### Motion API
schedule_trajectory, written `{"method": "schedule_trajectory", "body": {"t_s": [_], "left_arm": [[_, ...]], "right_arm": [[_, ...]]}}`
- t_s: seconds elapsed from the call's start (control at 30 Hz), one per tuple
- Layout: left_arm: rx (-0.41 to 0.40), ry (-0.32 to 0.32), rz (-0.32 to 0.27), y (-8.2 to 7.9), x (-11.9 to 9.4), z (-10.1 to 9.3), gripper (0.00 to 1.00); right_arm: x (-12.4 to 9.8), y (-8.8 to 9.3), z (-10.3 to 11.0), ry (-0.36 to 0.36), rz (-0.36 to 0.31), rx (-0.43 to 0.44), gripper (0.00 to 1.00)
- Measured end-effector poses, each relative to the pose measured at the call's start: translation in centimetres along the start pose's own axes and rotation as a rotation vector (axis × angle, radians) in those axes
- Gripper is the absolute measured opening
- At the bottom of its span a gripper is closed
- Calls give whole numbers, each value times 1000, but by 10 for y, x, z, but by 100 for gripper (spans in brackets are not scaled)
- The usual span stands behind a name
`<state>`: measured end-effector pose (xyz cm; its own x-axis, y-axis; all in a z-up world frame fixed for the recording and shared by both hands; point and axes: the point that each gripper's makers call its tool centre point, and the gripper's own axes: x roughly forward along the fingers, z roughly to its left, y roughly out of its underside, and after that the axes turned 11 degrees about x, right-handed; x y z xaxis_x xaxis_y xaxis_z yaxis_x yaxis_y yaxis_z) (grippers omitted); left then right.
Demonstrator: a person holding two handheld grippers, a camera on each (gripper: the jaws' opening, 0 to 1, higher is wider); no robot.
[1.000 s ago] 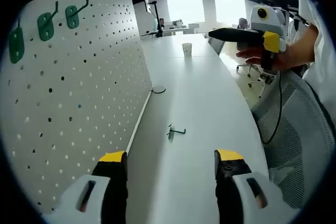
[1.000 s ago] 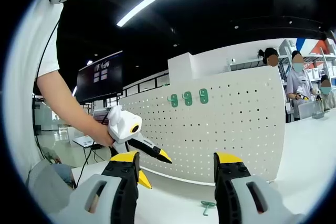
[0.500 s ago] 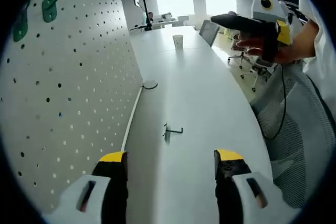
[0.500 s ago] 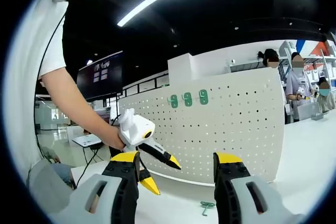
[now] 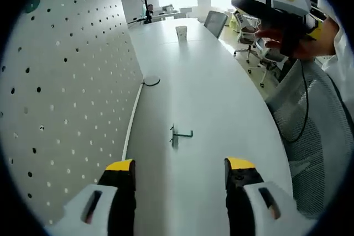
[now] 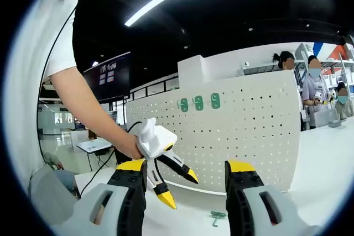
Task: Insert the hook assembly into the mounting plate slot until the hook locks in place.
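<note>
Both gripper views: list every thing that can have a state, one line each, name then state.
left gripper: open, holding nothing, above the table.
right gripper: open, holding nothing.
loose hook: lying flat on the white table, ahead of the left gripper, untouched.
pegboard: standing upright on the table.
three green hooks: mounted in a row near the pegboard's top.
paper cup: upright at the table's far end.

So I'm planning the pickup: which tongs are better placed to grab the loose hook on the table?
Left tongs, probably: open, the hook lies centred just ahead on the table. Right tongs point at the pegboard.
</note>
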<state>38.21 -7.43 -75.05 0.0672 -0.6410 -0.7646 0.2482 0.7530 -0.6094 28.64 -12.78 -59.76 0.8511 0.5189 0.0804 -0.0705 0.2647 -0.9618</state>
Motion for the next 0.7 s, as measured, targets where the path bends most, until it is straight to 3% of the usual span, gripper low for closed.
{"method": "schedule_trajectory", "body": {"t_s": [0.7], "left_arm": [[52,97,71,-3,41,4,65]], "right_arm": [[-1,2,-4,20,6,4,55]]}}
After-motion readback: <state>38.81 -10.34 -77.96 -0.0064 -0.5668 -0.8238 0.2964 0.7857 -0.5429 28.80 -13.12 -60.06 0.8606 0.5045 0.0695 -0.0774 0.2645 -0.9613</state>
